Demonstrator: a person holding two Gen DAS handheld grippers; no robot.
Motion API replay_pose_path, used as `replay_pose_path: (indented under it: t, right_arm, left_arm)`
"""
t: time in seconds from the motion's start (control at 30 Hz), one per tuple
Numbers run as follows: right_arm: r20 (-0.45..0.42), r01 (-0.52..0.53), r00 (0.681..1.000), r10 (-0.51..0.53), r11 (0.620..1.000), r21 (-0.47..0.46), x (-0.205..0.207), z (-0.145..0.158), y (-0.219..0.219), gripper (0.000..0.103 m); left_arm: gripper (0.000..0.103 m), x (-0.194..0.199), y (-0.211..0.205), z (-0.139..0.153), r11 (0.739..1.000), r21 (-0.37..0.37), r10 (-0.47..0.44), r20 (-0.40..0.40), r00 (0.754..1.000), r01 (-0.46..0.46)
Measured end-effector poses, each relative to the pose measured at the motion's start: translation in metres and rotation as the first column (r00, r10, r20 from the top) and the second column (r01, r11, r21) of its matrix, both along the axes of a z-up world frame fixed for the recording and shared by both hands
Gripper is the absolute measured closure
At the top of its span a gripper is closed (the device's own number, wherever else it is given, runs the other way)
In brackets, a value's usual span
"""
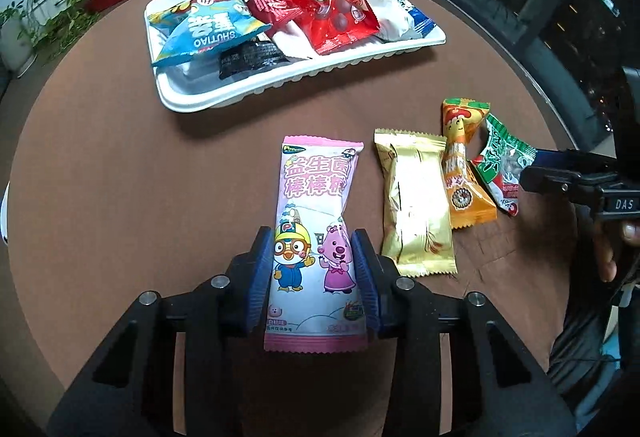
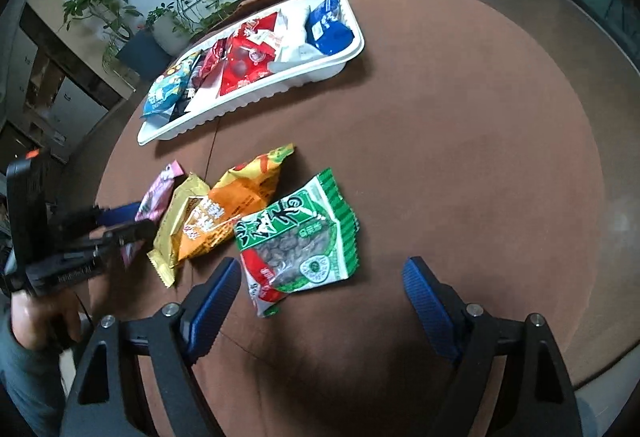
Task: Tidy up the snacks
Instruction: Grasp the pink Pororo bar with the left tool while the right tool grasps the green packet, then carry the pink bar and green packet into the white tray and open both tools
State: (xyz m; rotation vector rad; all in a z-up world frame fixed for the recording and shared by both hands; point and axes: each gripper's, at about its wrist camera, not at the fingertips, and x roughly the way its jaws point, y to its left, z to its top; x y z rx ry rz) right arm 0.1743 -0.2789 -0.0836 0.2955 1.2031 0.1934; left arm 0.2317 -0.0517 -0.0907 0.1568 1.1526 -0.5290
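Note:
In the left wrist view my left gripper is shut on a pink cartoon snack packet, its blue pads pinching the packet's lower half over the brown round table. To the right of it lie a gold packet, an orange packet and a green seed packet. My right gripper stands open above the green seed packet, and its pads do not touch the packet. The white tray at the back holds several snack packets: blue, red, black and white.
In the right wrist view the tray lies at the far left of the table, with the gold packet and the orange packet close together. A hand holds the left gripper. Potted plants and a white shelf stand beyond the table.

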Motion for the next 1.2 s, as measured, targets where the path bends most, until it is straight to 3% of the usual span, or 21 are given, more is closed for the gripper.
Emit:
replay_pose_path:
  t: [0.2, 0.33, 0.5, 0.63, 0.67, 0.77, 0.8, 1.03, 1.2]
  right_arm:
    - [-0.005, 0.003, 1.000, -0.004, 1.000, -0.025, 0.008, 0.000, 0.011, 0.028]
    - [-0.003, 0.013, 1.000, -0.013, 1.000, -0.026, 0.015, 0.000, 0.019, 0.028]
    - [0.027, -0.010, 1.000, 0.013, 0.993, -0.118, 0.021, -0.002, 0.035, 0.030]
    - [0.049, -0.034, 0.998, 0.044, 0.983, -0.183, 0.021, -0.004, 0.042, 0.045]
    - [0.051, -0.042, 0.997, 0.053, 0.979, -0.198, 0.020, -0.004, 0.042, 0.056]
    - [0.046, -0.063, 0.996, 0.073, 0.980, -0.188, 0.018, -0.003, 0.042, 0.072]
    - [0.045, -0.071, 0.996, 0.080, 0.981, -0.183, 0.017, -0.003, 0.042, 0.084]
    - [0.059, -0.062, 0.996, 0.070, 0.988, -0.142, 0.011, -0.002, 0.034, 0.088]
    - [0.091, -0.031, 0.995, 0.042, 0.992, -0.123, 0.000, 0.008, 0.023, 0.088]
  left_arm:
    - [0.064, -0.003, -0.019, -0.001, 0.993, 0.117, -0.024, 0.023, 0.999, 0.021]
    - [0.064, -0.003, -0.020, -0.003, 0.993, 0.121, 0.007, 0.043, 0.999, -0.012]
    - [0.066, -0.010, -0.018, -0.002, 0.994, 0.104, 0.012, 0.070, 0.997, -0.019]
    - [0.066, -0.011, -0.019, -0.003, 0.995, 0.097, 0.011, 0.080, 0.997, -0.019]
    - [0.066, -0.012, -0.019, -0.003, 0.995, 0.098, 0.010, 0.083, 0.997, -0.018]
    - [0.068, -0.015, -0.020, -0.003, 0.995, 0.099, 0.007, 0.089, 0.996, -0.016]
    - [0.068, -0.016, -0.020, -0.003, 0.995, 0.097, 0.007, 0.090, 0.996, -0.016]
    - [0.079, -0.018, -0.015, -0.001, 0.998, 0.063, 0.019, 0.087, 0.996, -0.025]
    - [0.081, -0.019, -0.012, -0.001, 0.998, 0.042, 0.038, 0.089, 0.995, -0.042]
